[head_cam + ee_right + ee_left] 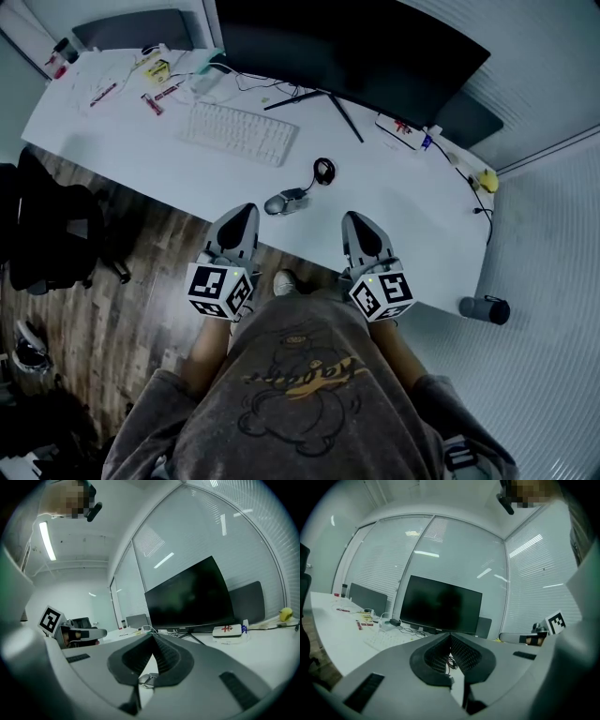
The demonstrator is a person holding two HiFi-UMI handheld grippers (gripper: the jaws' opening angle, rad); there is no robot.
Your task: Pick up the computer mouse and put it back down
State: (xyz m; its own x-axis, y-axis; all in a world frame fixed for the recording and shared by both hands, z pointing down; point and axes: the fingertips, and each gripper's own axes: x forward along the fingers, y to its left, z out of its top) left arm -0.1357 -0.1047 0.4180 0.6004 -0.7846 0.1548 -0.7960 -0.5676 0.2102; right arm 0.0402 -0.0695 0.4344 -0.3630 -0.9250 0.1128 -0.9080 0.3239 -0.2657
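The computer mouse (286,202) lies near the counter's (112,141) front edge, just ahead of both tongs. The left tongs (246,208) and right tongs (354,217) are pinched together, holding nothing. A dark flask (485,307) stands off the counter's right corner, its label unreadable

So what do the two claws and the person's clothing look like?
Left claw and right claw: grey tapered shells, black ribbed pads, each backed by a white cube with black square markers. The person wears a printed grey shirt.
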